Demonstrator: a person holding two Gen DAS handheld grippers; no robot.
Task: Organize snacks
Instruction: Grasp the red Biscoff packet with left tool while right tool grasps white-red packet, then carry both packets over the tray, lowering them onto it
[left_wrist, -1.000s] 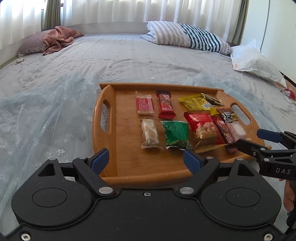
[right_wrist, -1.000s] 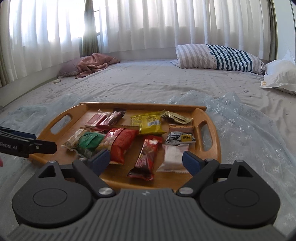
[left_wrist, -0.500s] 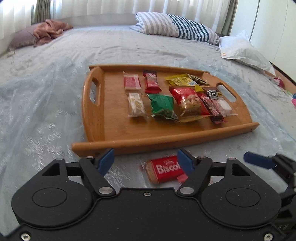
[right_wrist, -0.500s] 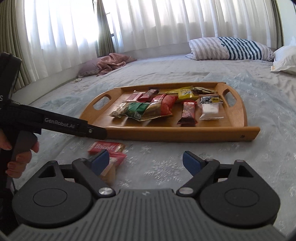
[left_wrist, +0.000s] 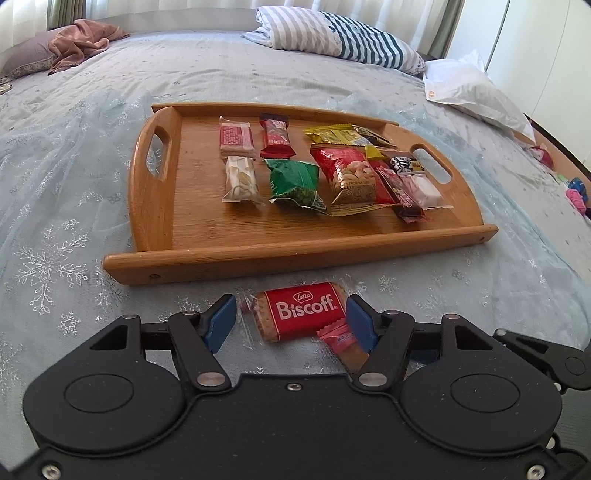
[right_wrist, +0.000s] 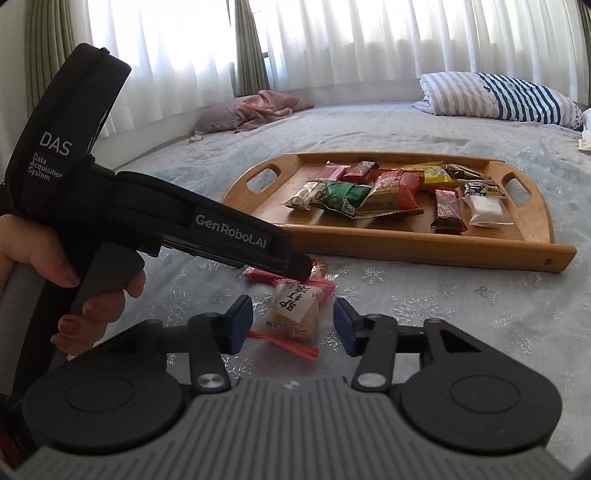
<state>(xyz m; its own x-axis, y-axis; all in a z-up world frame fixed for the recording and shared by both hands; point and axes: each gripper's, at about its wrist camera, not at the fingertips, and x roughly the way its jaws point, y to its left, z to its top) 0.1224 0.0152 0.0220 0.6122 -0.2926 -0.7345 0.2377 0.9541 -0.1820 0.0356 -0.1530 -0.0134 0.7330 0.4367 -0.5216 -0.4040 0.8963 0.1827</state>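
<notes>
Red Biscoff pkt (left_wrist: 301, 310) now btwn left gripper (left_wrist: 291, 319) jaws, prev. further ahead.

Both grippers, left (left_wrist: 287, 324) and right (right_wrist: 293, 324), gape low (apparently empty).

Lighting, both feeds: I read bright daylight from the curtained window (right_wrist: 332, 40) behind the bed (left_wrist: 258, 81). Sheer curtains blow out to near white in the right wrist view, and the dark left tongs (right_wrist: 310, 267) body in front of them goes almost to silhouette.

Glare: soft sheen on the wooden tray (left_wrist: 236, 254) floor and on the foil snack wrappers (left_wrist: 351, 177) lying in it.

Shadows: faint, short, falling toward me from the tray's near rail.

Sharpness: I see crisp print on the Biscoff packet (left_wrist: 299, 314); no motion blur.

Distortion: strong fisheye bowing; tray rails curve, corners vignette black.
</notes>
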